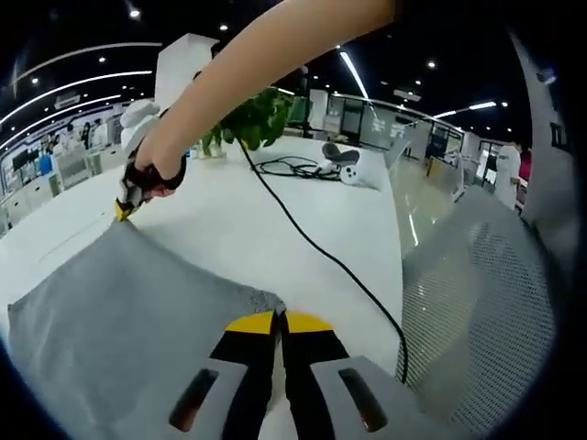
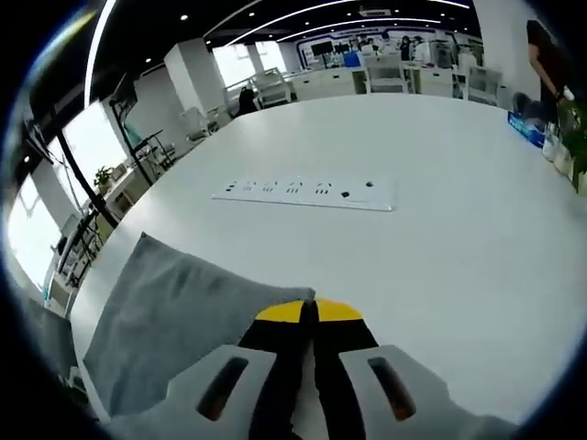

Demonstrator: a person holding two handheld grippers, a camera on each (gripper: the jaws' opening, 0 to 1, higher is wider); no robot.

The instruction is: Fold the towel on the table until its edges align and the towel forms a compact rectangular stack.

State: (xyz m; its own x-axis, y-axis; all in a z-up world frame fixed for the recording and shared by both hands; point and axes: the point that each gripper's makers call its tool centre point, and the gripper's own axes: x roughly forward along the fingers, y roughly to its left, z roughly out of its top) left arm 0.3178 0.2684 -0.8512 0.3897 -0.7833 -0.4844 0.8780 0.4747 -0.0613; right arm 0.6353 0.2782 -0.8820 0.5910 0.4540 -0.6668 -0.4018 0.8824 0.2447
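A grey towel (image 1: pixel 119 321) lies spread on the white table (image 1: pixel 275 229). In the left gripper view my left gripper (image 1: pixel 278 323) is shut, its yellow tips pinching the towel's near corner. Across the towel, a hand holds my right gripper (image 1: pixel 123 208), which pinches the far corner. The right gripper view shows the same towel (image 2: pixel 174 321) stretching to the left and down from my right gripper (image 2: pixel 307 312), whose jaws are shut on its corner.
A black cable (image 1: pixel 312 243) runs across the table toward a green plant (image 1: pixel 257 115) and a white device (image 1: pixel 348 170). A grey mesh chair back (image 1: pixel 477 302) stands at the right. A white power strip (image 2: pixel 307 192) lies beyond the towel.
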